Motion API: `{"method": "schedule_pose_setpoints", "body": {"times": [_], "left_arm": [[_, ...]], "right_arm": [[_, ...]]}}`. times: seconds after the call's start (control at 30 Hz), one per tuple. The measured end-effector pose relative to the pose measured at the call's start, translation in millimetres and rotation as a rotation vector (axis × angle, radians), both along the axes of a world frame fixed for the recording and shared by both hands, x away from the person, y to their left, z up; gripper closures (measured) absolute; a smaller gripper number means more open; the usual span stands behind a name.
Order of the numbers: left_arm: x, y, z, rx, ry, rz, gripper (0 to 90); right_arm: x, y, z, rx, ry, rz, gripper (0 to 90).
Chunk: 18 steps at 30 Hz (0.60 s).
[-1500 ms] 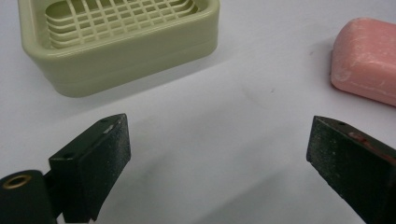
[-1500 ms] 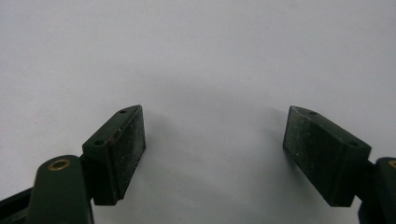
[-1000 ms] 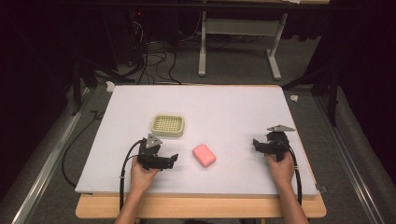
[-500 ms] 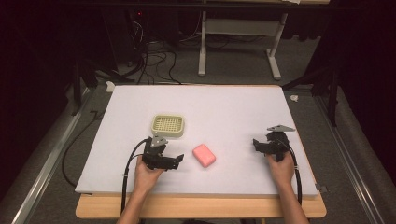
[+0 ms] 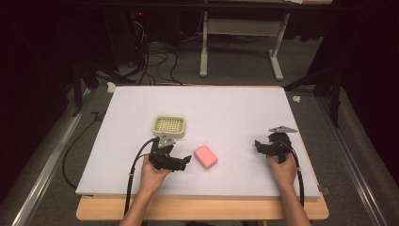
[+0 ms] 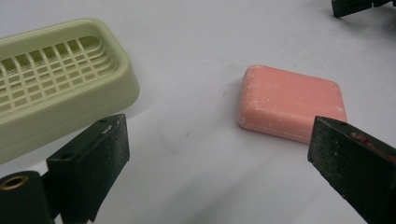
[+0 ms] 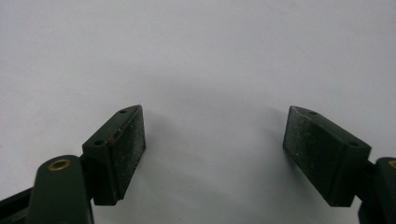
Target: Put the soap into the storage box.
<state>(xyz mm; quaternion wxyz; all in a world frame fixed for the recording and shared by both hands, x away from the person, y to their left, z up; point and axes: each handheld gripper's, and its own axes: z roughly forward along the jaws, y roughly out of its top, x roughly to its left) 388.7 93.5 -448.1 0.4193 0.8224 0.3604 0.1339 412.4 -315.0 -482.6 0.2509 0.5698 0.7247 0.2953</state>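
While the white board (image 5: pixel 226 108) lies mostly bare toward its far edge, I note the green dish (image 5: pixel 169 125) just beyond my left gripper (image 5: pixel 187 161). Pink soap (image 5: pixel 205 156) lies flat just ahead of it, untouched, with nothing between; jaws wide apart, empty. My right gripper (image 5: pixel 258 147) rests near the right edge, likewise spread, holding nothing.

soap dish (image 6: pixel 56 88) cut off at left edge, soap (image 6: pixel 290 102) corner hidden behind jaw, perhaps touching
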Motion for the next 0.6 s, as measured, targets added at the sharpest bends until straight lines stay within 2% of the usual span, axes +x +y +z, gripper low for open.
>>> {"method": "schedule_pose_setpoints", "body": {"times": [0.6], "left_arm": [[0.8,-25.4,3.0,0.001,0.000,-0.055,5.5]], "right_arm": [[-0.1,0.0,0.0,-0.002,0.000,0.000,21.5]]}}
